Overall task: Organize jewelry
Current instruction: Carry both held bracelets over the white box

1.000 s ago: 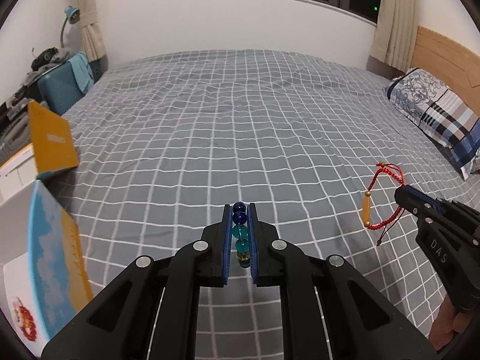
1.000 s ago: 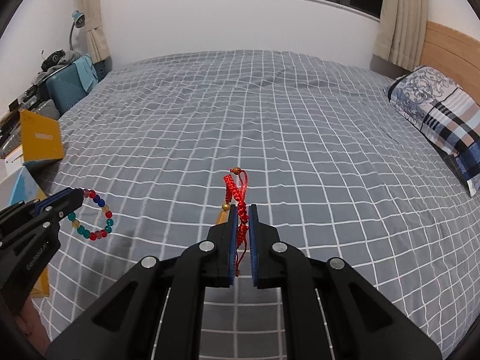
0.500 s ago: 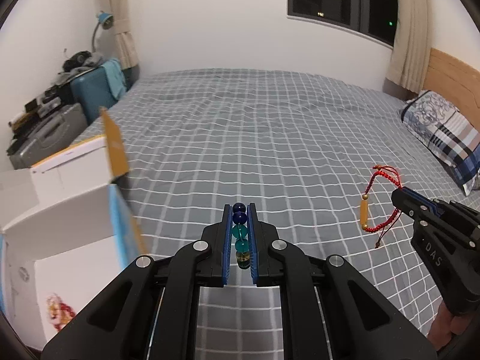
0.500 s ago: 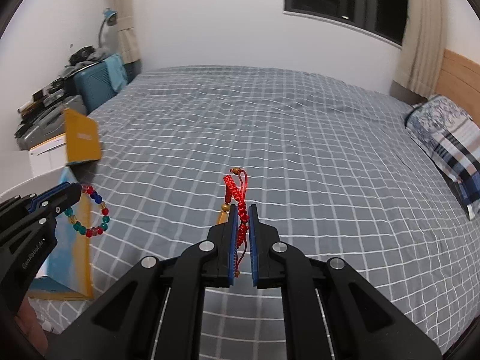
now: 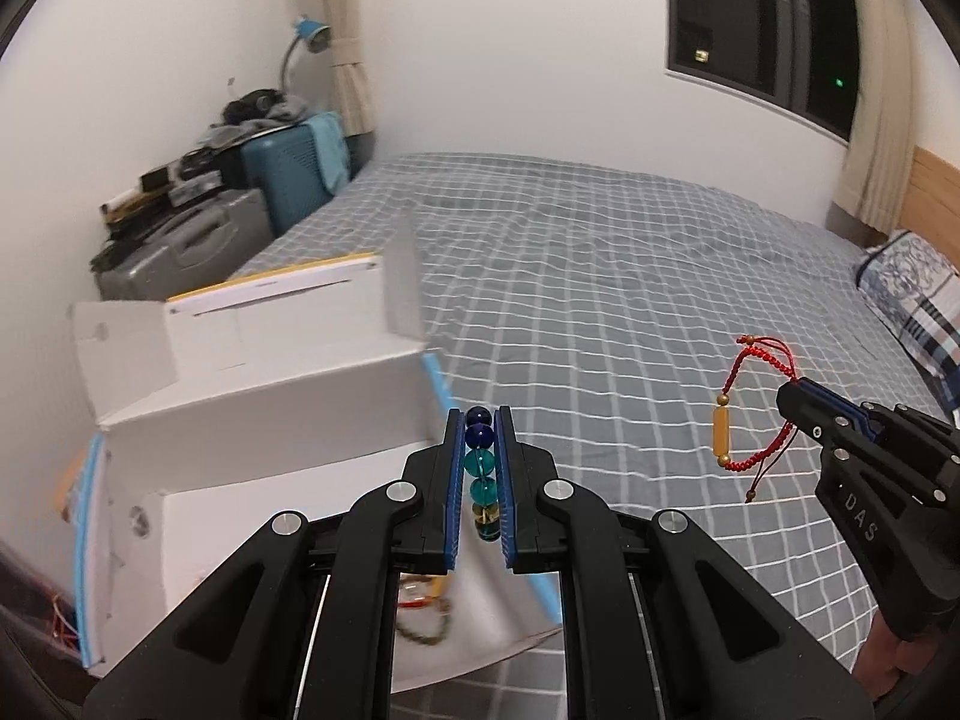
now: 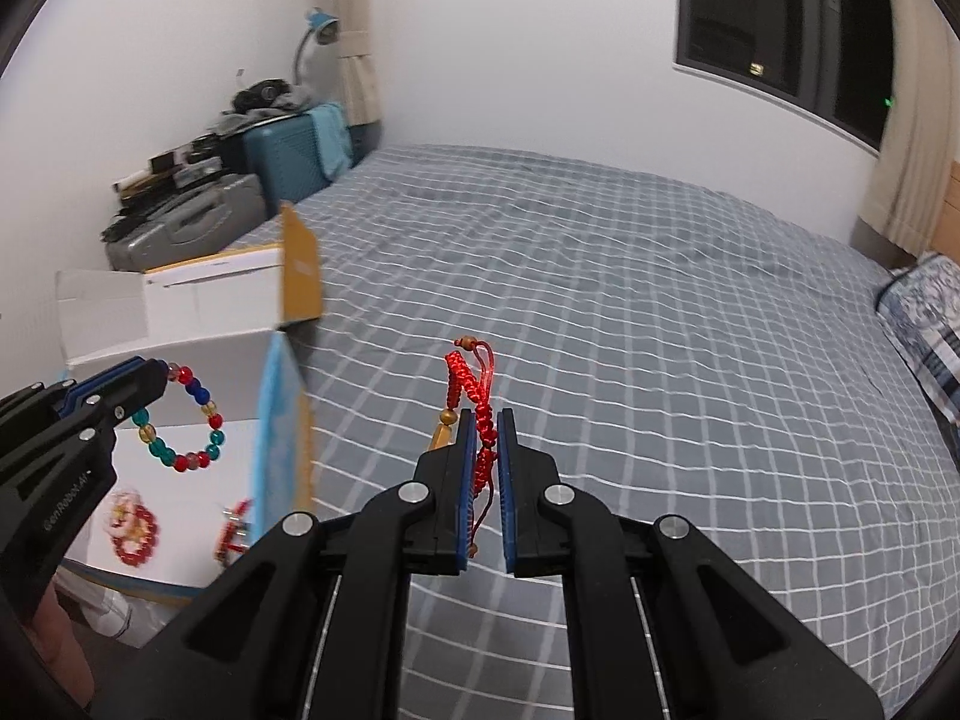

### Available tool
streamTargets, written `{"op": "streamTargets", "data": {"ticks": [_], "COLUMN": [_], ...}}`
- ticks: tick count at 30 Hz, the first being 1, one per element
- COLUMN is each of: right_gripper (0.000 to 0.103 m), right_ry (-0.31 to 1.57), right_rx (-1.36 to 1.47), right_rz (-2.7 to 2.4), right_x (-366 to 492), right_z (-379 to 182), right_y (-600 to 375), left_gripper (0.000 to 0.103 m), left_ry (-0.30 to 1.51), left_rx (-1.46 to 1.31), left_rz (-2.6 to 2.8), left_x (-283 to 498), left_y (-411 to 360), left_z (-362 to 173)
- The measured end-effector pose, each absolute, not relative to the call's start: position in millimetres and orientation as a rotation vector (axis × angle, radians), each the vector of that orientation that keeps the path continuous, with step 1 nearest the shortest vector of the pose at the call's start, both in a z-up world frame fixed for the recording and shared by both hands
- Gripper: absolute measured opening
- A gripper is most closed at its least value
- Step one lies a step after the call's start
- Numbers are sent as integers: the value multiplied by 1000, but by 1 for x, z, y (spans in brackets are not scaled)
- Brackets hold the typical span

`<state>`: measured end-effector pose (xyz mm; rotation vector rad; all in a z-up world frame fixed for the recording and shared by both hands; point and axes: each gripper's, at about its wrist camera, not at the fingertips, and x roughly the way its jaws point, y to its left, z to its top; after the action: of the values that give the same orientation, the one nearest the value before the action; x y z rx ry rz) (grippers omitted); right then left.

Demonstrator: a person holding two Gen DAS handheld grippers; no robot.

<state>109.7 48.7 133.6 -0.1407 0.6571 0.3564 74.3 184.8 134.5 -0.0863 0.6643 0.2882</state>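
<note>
Nearest, the left claw (image 5: 480, 480) is clenched on the beaded bracelet (image 6: 183, 420), held in the air over the open white box (image 5: 270, 420) at the near left edge of the bed (image 5: 600, 276); its round glassy beads are likely hard and slick on a slack string, so a pinch across two or three beads, as here, should keep it from rolling free. Further right, the right claw (image 6: 483, 474) grips the red cord bracelet (image 6: 474, 396) by its knotted braid above the bed; it looks soft, light and limp, with the braid gripping more surely than its smooth amber tube bead (image 5: 721, 432).
</note>
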Motion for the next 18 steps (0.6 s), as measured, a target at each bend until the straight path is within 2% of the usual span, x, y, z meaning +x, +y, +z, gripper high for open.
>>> {"op": "streamTargets", "data": {"ticks": [18], "right_gripper": [6], "right_ry": [665], "right_rx": [-236], "right_rz": [544], "right_x": [67], "right_z": [116], "right_y": [180], "left_gripper": [9], "left_ry": [713], "left_rx": [-194], "left_rz": [464], "left_x": [5], "left_y": [300], "left_z": [100]}}
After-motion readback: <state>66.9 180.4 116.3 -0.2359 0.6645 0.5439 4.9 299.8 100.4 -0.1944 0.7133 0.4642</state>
